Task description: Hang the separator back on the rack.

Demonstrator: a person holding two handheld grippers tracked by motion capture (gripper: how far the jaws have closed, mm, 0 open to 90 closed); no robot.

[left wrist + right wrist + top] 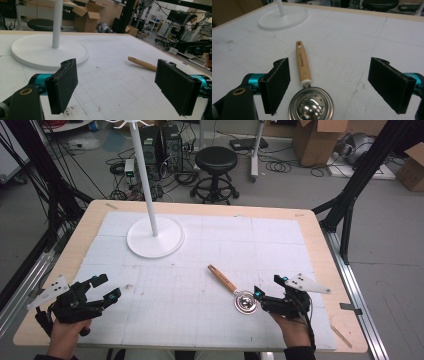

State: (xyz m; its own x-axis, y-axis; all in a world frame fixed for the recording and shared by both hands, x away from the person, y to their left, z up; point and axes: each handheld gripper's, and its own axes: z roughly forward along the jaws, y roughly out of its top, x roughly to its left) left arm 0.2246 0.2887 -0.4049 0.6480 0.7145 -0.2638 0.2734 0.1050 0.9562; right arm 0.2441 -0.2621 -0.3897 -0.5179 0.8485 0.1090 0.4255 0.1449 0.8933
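- White gridded sheeting covers the worktop (210, 320), and on it a ladle (235, 292) lies flat toward the right front, just ahead of the right gripper (329, 87).
- Its steel bowl (311, 106) sits between the right gripper's fingers (277, 85), which are spread wide and touch nothing; the wooden handle (302, 65) points away toward the stand.
- It is judged stiff and fairly light. The polished bowl is likely slippery and bowl-heavy, so the handle near the bowl is the better hold.
- The left gripper (102, 292) is held well apart at the left front, fingers likewise spread and empty.
- A white stand (155, 237) rests farther back.
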